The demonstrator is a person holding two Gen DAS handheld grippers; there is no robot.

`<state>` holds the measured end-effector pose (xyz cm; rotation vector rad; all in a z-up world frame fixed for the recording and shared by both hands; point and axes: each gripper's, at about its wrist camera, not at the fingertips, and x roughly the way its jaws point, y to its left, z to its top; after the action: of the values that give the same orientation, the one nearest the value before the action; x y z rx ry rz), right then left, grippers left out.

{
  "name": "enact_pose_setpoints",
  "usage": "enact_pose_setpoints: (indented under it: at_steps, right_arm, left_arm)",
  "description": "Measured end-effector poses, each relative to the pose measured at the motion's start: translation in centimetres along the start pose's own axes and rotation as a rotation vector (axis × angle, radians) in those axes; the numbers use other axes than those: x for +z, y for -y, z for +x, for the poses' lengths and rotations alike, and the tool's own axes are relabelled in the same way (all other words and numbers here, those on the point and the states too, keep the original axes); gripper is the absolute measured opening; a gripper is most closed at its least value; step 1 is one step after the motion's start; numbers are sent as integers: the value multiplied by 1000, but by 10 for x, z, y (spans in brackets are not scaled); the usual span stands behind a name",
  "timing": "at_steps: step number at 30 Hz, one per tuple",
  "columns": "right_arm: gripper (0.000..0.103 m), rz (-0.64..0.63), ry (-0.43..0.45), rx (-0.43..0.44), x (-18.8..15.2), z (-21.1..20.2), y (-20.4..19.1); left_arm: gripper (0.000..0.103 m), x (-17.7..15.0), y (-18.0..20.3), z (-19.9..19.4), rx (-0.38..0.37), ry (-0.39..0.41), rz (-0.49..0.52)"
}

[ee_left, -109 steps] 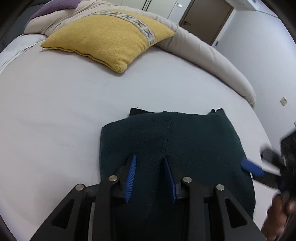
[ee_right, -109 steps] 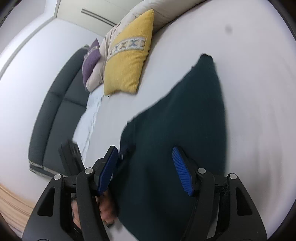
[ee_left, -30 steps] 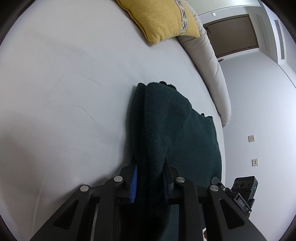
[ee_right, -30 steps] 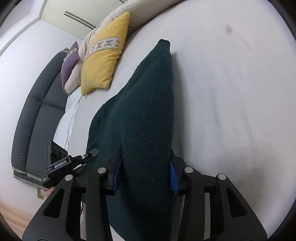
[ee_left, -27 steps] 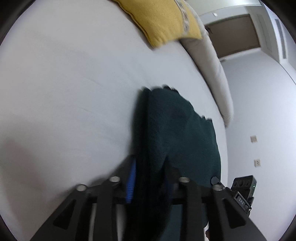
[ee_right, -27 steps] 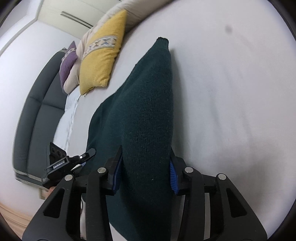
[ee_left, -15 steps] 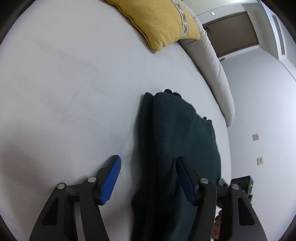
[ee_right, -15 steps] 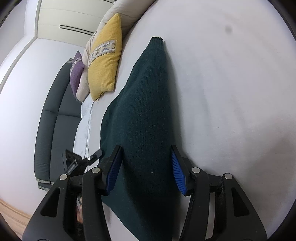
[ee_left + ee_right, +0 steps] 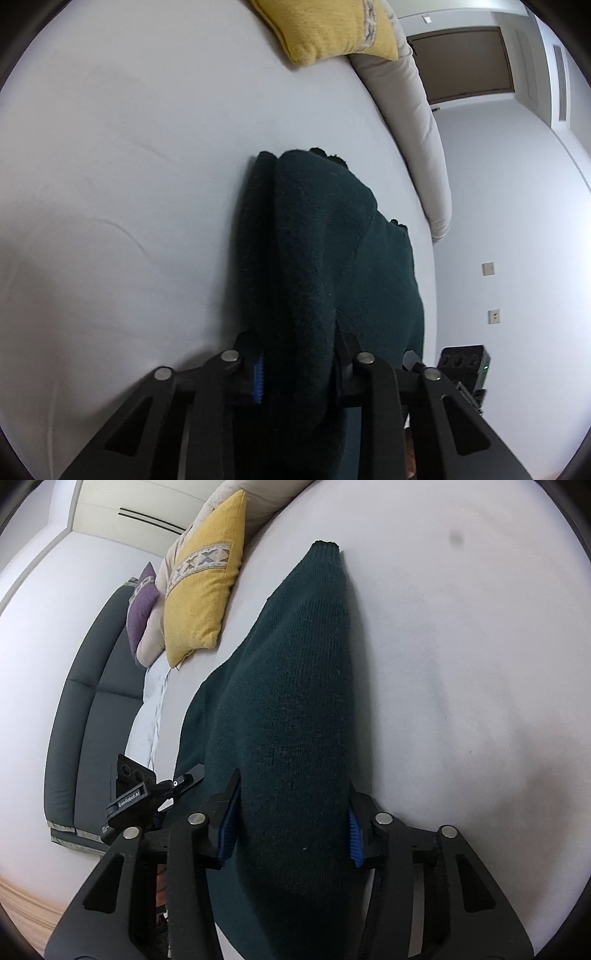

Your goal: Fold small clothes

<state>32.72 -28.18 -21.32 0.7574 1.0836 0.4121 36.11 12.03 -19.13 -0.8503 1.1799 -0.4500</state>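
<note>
Sweater, dark green knit, folded on white bed. Left claw closing, pads pinching its thick fold. Right claw closing, pads pressing its other edge; yellow pillow ahead.

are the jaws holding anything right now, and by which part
Both grip the dark green knitted garment at its near edge: left gripper at the left corner, right gripper at the right; both jaws are closing.

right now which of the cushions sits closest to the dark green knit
The yellow cushion with the patterned band; it lies beside the dark green knit, while the purple cushion sits behind it, nearer the dark headboard.
</note>
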Motion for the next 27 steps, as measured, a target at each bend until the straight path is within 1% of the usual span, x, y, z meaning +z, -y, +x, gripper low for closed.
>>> enact_pose_setpoints:
  at_steps: [2,3,6,9,10,12,14,17,18,23,25,27]
  right_arm:
    - [39,-4,6,-15,-2,-4,-5]
    - [38,-26,11,-33,-4,-8,-13]
    - [36,-78,18,-51,-9,-20,-32]
    - [36,-112,31,-34,-25,-44,-52]
    - [36,-113,35,-23,-31,-52,-55]
    - [36,-117,50,11,-49,-74,-61]
    - [36,-120,67,49,-74,-101,-66]
    - [36,-131,88,73,-109,-135,-70]
    - [36,-142,96,75,-125,-148,-72]
    - [36,-162,125,78,-187,-194,-73]
    - [36,-161,141,83,-208,-213,-70]
    - [36,-161,140,87,-220,-222,-66]
  left_arm:
    - [24,-5,9,-4,30,16,25]
    - [23,-7,12,-7,35,22,28]
    - [23,-18,23,-21,37,33,37]
    - [23,-40,46,-42,52,57,96]
    - [23,-51,52,-53,46,69,111]
    - [23,-69,61,-70,20,81,124]
    - [23,-89,70,-85,3,82,144]
    - [23,-129,88,-108,2,78,211]
    - [23,-138,92,-113,-1,77,220]
    - [23,-196,104,-128,18,73,282]
    - [23,-211,102,-130,12,64,277]
    - [23,-224,99,-130,-1,55,263]
